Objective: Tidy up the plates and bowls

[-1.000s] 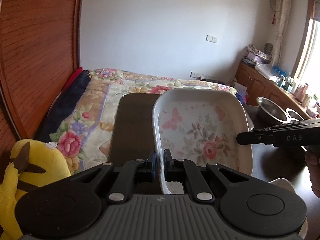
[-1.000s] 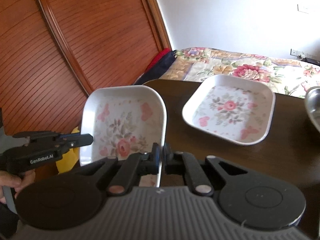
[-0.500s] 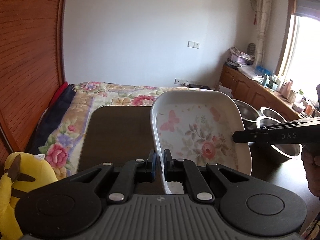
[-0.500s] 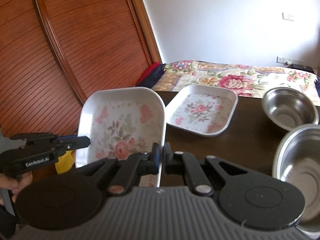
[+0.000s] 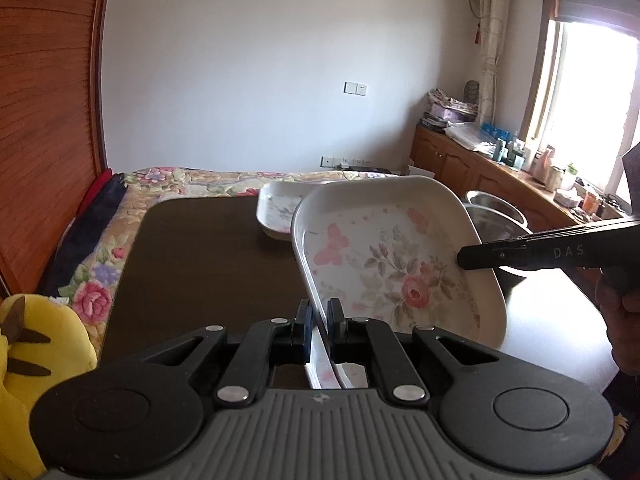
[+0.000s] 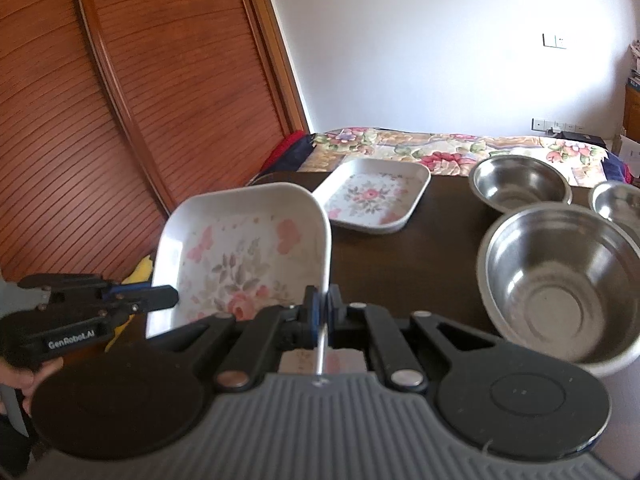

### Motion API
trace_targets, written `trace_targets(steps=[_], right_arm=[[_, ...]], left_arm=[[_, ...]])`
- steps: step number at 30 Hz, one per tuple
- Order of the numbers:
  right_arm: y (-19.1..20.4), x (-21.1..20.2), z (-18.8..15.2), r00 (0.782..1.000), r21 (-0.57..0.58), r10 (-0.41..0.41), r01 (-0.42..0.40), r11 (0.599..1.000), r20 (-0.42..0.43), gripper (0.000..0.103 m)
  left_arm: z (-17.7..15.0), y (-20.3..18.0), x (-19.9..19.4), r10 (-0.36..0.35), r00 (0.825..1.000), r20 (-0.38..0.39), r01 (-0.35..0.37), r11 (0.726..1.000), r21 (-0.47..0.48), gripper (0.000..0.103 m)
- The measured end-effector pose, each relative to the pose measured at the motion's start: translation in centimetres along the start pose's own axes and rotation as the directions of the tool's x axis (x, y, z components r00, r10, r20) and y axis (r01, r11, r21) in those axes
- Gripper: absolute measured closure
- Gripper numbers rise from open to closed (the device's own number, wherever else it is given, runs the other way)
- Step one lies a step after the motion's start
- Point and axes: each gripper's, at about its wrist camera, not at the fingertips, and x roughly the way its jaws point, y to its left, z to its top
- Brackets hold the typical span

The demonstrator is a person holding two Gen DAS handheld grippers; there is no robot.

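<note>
- Dark wooden table (image 6: 436, 240) fills the middle of both views, with a flowered bedspread (image 6: 460, 148) beyond its far edge at 12 o'clock
- White flowered plate (image 5: 392, 264), rectangular with butterflies and a pink rose, is held tilted above the near part of the table, gripped on two opposite rims
- Second flowered plate (image 6: 372, 196) lies flat on the table at about 12 o'clock from the held one, apart from it
- Large steel bowl (image 6: 560, 280) sits at 3 o'clock of the held plate in the right wrist view, with a mid-sized steel bowl (image 6: 520, 184) behind it and a small steel bowl (image 6: 616, 200) at the far right
- Yellow plush toy (image 5: 36, 360) sits off the table's edge at 8 o'clock in the left wrist view
- Left gripper (image 5: 318, 324) is nearly closed, its blue-padded fingers pinching the plate's left rim
- Right gripper (image 6: 323, 312) is likewise nearly closed, clamped on the plate's right rim, seen edge-on between the fingers
</note>
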Motion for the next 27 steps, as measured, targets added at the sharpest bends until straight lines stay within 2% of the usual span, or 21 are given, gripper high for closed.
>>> trace_targets(steps=[8, 27], right_arm=[[-0.5, -1.1, -2.1, 1.0, -0.001, 0.006, -0.006, 1.0, -0.02, 0.097], [-0.8, 0.5, -4.6, 0.998, 0.017, 0.009, -0.008, 1.0, -0.067, 0.097]], left_arm=[[-1.5, -0.8, -0.3, -0.036, 0.999, -0.017, 0.036, 0.999, 0.008, 0.068], [-3.0, -0.3, 2.5, -0.023, 0.996, -0.084, 0.023, 1.0, -0.007, 0.068]])
